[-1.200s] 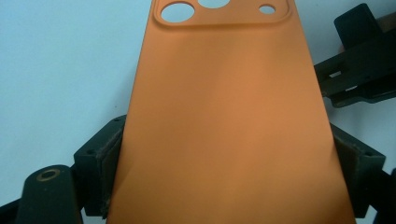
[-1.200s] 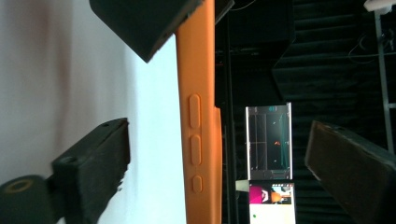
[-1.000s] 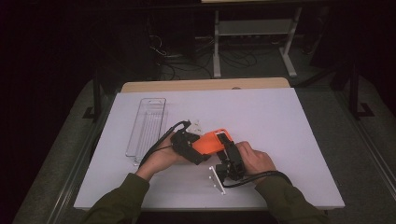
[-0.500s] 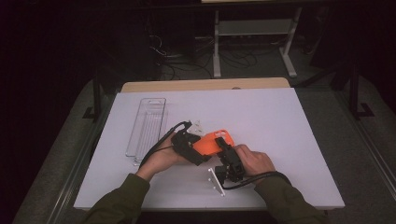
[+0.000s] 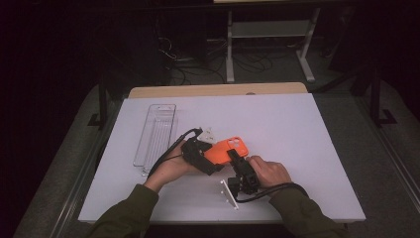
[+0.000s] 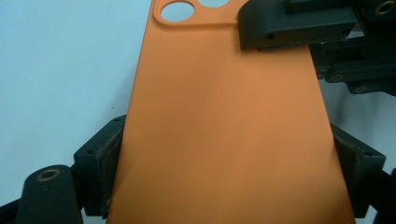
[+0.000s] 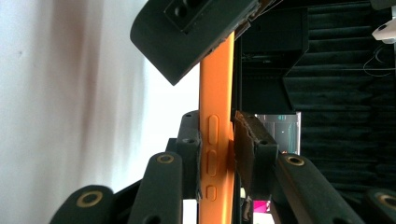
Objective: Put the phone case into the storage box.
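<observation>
Orange phone case (image 5: 224, 149) is held just above the white counter (image 5: 297, 129), near its front middle, between both grippers. Back face up; the camera cut-outs show at the far end in the left gripper view.

Left gripper (image 6: 233, 177): jaws clamped across the case's width, one pad on each long edge at the near end. This looks like the anchoring grip. It keeps the case flat and fixed so the other hand has something to work against.

Right gripper (image 7: 223, 154): jaws have just been closing, with the case's side edge between them. In the right gripper view the edge stands upright, button cut-outs facing the camera, the left pad against the outer face and the right pad (image 7: 250, 140) at the inner side, touching or very nearly so. I read this as a pinch through the thin wall, the sort of hold used to flex or peel a rim. The jaw of the left gripper is visible above it, on the same edge.

In the high view both hands sit close together, cables trailing back toward the person. A clear plastic tray (image 5: 156, 133) lies to the left, well apart. A small white piece (image 5: 208, 133) sits just behind the case; what it is I cannot tell.

Judgement: the case is secured for two-handed handling.
</observation>
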The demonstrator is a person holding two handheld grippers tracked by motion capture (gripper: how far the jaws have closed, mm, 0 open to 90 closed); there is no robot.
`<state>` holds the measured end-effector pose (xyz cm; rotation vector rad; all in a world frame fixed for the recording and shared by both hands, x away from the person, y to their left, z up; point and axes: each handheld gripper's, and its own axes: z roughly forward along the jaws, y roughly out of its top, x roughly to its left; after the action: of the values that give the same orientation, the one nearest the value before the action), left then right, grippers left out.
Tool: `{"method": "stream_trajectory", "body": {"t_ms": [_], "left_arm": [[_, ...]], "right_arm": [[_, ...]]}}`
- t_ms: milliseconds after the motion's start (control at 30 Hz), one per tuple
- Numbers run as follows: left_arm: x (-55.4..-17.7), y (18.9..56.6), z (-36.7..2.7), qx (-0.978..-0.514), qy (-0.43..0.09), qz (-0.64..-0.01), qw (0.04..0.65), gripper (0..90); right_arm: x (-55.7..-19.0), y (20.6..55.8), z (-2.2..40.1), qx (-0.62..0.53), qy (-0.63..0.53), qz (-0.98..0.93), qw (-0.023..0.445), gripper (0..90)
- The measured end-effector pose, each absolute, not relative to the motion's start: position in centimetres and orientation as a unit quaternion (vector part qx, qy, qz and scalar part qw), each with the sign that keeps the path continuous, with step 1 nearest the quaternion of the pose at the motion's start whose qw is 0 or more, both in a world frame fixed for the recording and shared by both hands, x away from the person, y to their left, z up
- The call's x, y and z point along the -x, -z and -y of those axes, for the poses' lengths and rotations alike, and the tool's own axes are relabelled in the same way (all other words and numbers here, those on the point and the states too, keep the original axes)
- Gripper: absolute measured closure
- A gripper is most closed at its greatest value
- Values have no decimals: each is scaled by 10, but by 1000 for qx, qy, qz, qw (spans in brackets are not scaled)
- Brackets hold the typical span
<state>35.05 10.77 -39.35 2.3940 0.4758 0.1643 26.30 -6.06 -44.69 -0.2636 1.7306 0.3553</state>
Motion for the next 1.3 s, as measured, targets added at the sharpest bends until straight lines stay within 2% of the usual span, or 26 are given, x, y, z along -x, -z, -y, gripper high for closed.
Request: {"method": "stream_trajectory", "body": {"t_ms": [633,1000,1067,1300], "left_arm": [[-351,391,-109,-912,-43,-191,360,153],[-352,390,-111,-908,-34,-189,372,148],[-349,388,-110,-908,-46,-184,374,149],[-351,382,-115,-900,-42,-188,391,101]], "right_arm": [[-260,448,59,113,-133,-745,643,816],[-259,446,59,111,-136,-737,653,829],[-260,445,59,118,-132,-742,647,829],[-261,449,60,108,-128,-751,639,828]]}}
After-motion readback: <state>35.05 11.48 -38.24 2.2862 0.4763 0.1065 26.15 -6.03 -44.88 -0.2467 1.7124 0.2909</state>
